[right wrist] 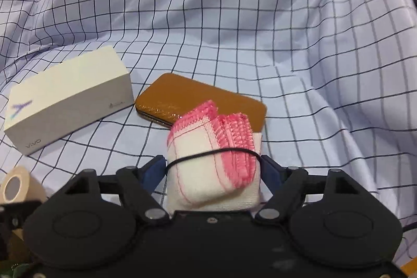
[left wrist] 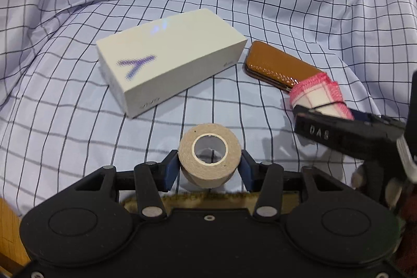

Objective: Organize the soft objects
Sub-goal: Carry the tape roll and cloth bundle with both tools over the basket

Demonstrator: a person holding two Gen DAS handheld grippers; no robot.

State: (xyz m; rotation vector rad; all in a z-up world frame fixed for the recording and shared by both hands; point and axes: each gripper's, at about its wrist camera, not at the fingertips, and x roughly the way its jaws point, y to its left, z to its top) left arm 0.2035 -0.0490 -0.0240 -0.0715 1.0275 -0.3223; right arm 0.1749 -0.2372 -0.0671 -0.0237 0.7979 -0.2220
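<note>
A beige roll of tape point(left wrist: 209, 155) sits between the blue pads of my left gripper point(left wrist: 209, 168), which is shut on it just above the checked sheet. The roll shows again at the lower left of the right wrist view point(right wrist: 15, 186). A folded white cloth with pink stitched edges point(right wrist: 208, 147), bound by a black elastic band, fills the jaws of my right gripper point(right wrist: 213, 168), and both pads touch its sides. In the left wrist view the same cloth point(left wrist: 318, 93) pokes out past a black right-gripper finger point(left wrist: 338, 129).
A white phone box point(left wrist: 169, 56) lies on the blue checked sheet point(left wrist: 78, 4), with a brown leather case point(left wrist: 278, 64) right beside it. Both also show in the right wrist view: box point(right wrist: 67, 95), case point(right wrist: 198, 95). The sheet rises in folds behind them.
</note>
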